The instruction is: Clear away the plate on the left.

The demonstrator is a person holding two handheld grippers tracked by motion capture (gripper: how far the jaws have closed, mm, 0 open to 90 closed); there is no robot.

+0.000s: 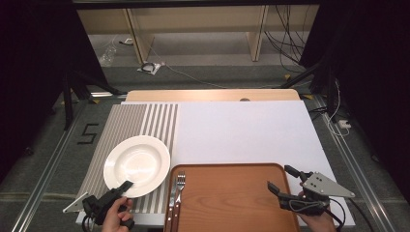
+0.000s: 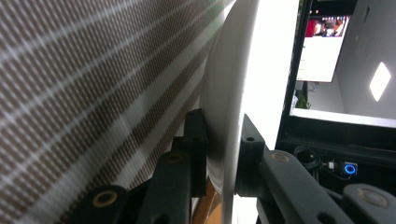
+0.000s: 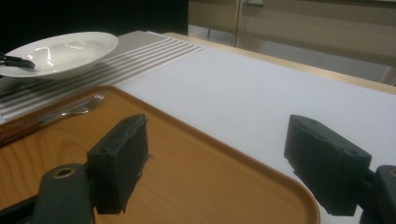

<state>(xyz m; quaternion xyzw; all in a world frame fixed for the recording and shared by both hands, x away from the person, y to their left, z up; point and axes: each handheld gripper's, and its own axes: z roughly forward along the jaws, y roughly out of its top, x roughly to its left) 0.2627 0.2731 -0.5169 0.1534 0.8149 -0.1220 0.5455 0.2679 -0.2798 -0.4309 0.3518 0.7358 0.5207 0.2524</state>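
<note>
In the high view, the white plate (image 1: 137,166) lies on the striped mat (image 1: 126,124) just left of the wooden tray (image 1: 232,198), and the left gripper (image 1: 124,186) pinches the plate's near rim. A fork (image 1: 180,186) lies along the tray's left edge, and the right gripper (image 1: 282,179) hovers spread over the tray's right edge, touching nothing. In the left gripper view, the plate's rim (image 2: 231,116) runs edge-on between the two black jaws, which press on it from both sides, with the mat (image 2: 93,79) behind it. In the right gripper view, the right gripper (image 3: 219,163) stands wide apart above the tray's (image 3: 187,163) corner; beyond the tray's far side the plate (image 3: 63,51) sits on the mat with the left gripper (image 3: 16,62) on its rim, and the fork (image 3: 74,109) rests on the tray nearest the plate.
</note>
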